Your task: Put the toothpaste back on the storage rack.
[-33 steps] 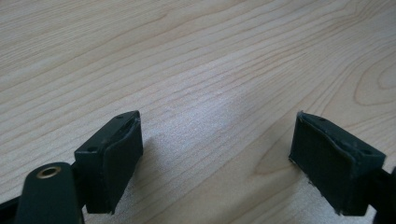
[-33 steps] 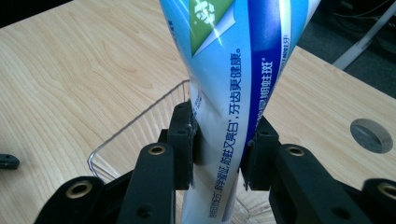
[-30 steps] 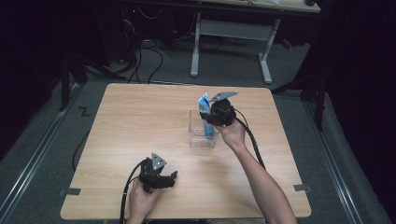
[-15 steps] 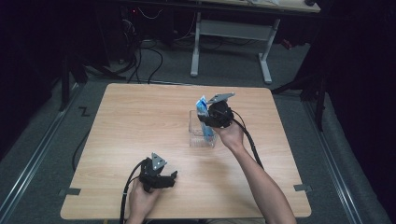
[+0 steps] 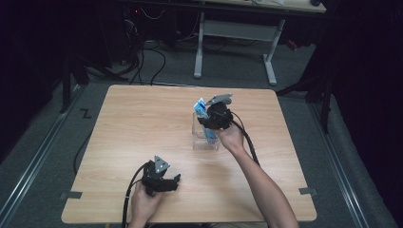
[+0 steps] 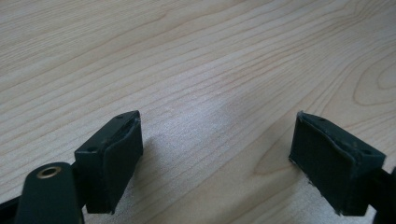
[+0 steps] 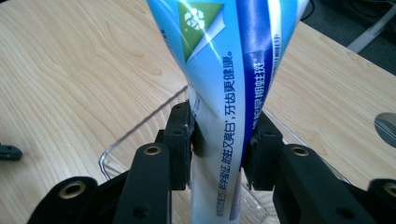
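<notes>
A blue and white toothpaste tube (image 7: 224,56) stands upright in a clear plastic container (image 7: 135,142) on the wooden table. My right gripper (image 7: 222,135) has its pads on both sides of the tube and pinches its middle. Its jaws have just been opening a little, with the tube still between them. From above, the tube's top (image 5: 202,105) sticks out of the container (image 5: 202,141) beside the right gripper (image 5: 212,124). My left gripper (image 5: 173,183) rests near the table's front edge, jaws wide open (image 6: 215,135) over bare wood with nothing between them.
The wooden table (image 5: 142,128) has bare room to the left and in front of the container. A small dark object (image 7: 9,152) lies at the left edge of the right gripper view. A desk frame (image 5: 233,42) and cables stand on the floor beyond the table.
The right gripper and the tube have shifted only very slightly at the container. The left hand has kept still.
</notes>
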